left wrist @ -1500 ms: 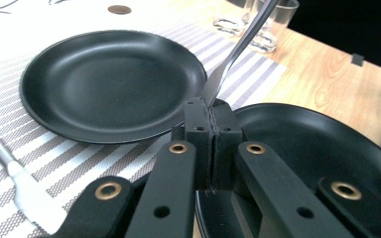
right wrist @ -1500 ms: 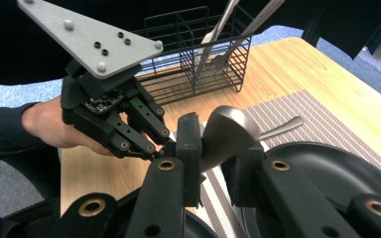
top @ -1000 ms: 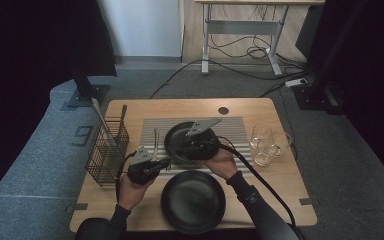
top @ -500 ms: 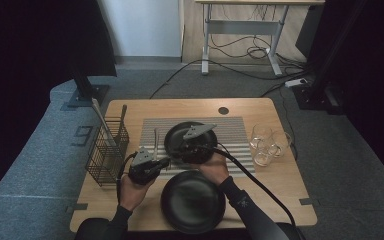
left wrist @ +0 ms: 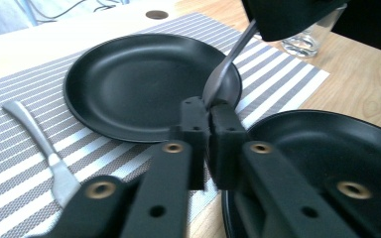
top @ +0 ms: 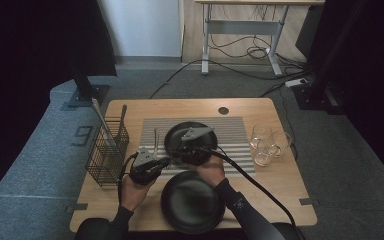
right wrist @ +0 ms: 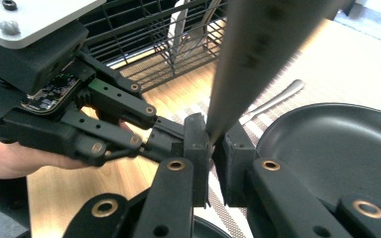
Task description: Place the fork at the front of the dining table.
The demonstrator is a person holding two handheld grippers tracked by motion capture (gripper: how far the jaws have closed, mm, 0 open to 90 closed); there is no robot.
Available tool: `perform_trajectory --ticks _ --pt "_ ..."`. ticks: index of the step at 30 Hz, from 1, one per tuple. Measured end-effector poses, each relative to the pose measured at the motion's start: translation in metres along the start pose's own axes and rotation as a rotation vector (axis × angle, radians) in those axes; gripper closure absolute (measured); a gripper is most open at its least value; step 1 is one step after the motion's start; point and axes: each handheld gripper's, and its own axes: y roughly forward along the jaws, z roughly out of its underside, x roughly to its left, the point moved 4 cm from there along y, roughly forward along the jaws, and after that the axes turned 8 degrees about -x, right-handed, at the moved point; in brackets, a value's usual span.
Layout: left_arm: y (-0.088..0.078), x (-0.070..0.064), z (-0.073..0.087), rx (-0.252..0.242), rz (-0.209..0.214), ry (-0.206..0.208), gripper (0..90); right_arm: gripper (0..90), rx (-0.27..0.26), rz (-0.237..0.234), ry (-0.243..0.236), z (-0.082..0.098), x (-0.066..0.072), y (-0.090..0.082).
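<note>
Near the middle of the surface (top: 130,112), over the striped mat (top: 230,130) and the near rim of the far black plate (left wrist: 129,84), the two grippers meet tip to tip on a metal utensil (left wrist: 228,59). The right gripper (right wrist: 211,148) has its fingers clamped on the utensil's lower end. The left gripper (left wrist: 209,114) has just been opening its fingers with that end's tip between them — whether they press on it I cannot tell. If the left lets go while the right pinches so little metal, the utensil could pivot or slip out — clattering onto the plate.

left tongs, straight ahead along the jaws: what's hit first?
Probably the spoon, already between the left tongs; past it, the black plate on the striped mat. Depth is unclear.
</note>
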Motion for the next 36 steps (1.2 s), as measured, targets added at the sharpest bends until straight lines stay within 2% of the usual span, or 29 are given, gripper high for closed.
perform_trajectory --ticks 8,10,14,17,19,24,32,36 --pt "0.001 0.002 0.003 -0.007 -0.026 0.032 50.2 83.7 -0.003 0.02 -0.026 -0.002 -0.001 -0.005" --pt "0.002 0.004 0.005 -0.003 -0.021 0.017 40.0 83.7 -0.003 0.027 -0.033 -0.003 -0.002 -0.007" --pt "0.001 0.01 0.01 0.018 -0.037 -0.001 22.5 83.7 -0.008 0.04 -0.032 -0.004 -0.007 -0.013" --pt "0.001 0.013 0.015 0.038 -0.051 -0.01 13.6 83.7 -0.011 0.05 -0.029 -0.004 -0.011 -0.018" --pt "0.001 0.014 0.019 0.057 -0.062 -0.011 12.3 83.7 -0.011 0.059 -0.028 -0.004 -0.014 -0.021" --pt "0.002 0.015 0.033 0.097 -0.087 -0.012 0.0 83.7 -0.011 0.078 -0.028 -0.003 -0.021 -0.031" --pt "-0.009 0.023 0.053 0.116 -0.13 -0.043 0.0 83.7 -0.016 0.125 -0.023 0.001 -0.033 -0.05" --pt "-0.009 0.026 0.058 0.144 -0.151 -0.032 0.0 83.6 -0.02 0.151 -0.013 0.005 -0.041 -0.061"
